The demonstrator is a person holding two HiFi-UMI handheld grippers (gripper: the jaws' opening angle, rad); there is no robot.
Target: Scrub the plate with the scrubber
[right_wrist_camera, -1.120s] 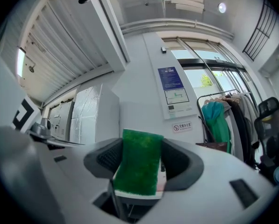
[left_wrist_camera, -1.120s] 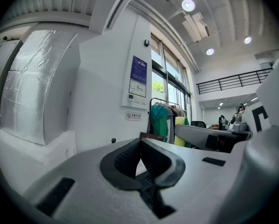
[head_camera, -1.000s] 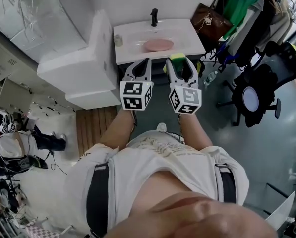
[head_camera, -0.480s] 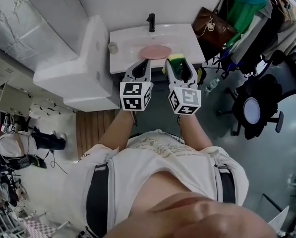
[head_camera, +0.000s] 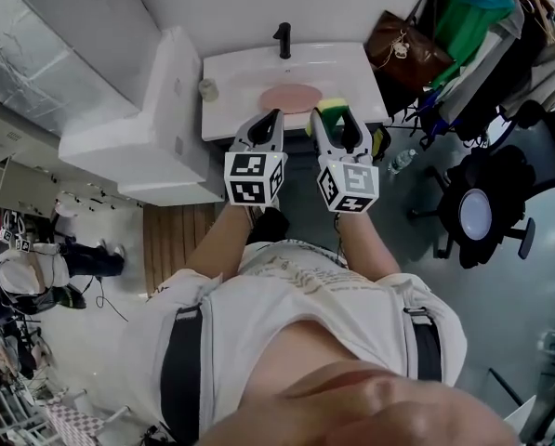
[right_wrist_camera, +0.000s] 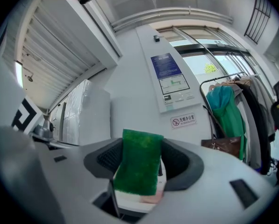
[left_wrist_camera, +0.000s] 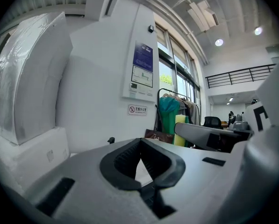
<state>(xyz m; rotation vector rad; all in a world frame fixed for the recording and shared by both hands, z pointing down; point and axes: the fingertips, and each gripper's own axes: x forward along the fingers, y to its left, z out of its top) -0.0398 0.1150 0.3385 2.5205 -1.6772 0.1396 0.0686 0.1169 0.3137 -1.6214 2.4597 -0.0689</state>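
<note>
The pink plate (head_camera: pixel 291 98) lies flat in the bowl of the white sink (head_camera: pixel 240 67), just in front of the black tap (head_camera: pixel 283 39), with nothing pressed against it. The scrubber (right_wrist_camera: pixel 139 164) is not on it. This green-faced sponge with a yellow back is clamped upright between the jaws of the right gripper (head_camera: pixel 332 112), which is held out toward the near edge of the sink, short of the plate. The sponge fills the gap between the ribbed pads and its top sticks up past them. The left gripper (left_wrist_camera: pixel 140 143) is level with it and just to its left – its jaws are brought together tip to tip and nothing is between them. Both tools point across the sink at the white wall behind, where a blue poster (right_wrist_camera: pixel 167 66) and a small red no-smoking sign (right_wrist_camera: pixel 183 121) hang. A small pale cup (head_camera: pixel 207 89) stands on the left rim of the sink. Big white foam blocks (head_camera: pixel 151 124) are stacked beside the sink on that side, and a wooden mat (head_camera: pixel 178 232) lies on the floor below them. On the other side a brown bag (head_camera: pixel 400 45) hangs by a clothes rail with a green garment (head_camera: pixel 463 12), and a black office chair (head_camera: pixel 486 198) stands further out on the grey floor.
</note>
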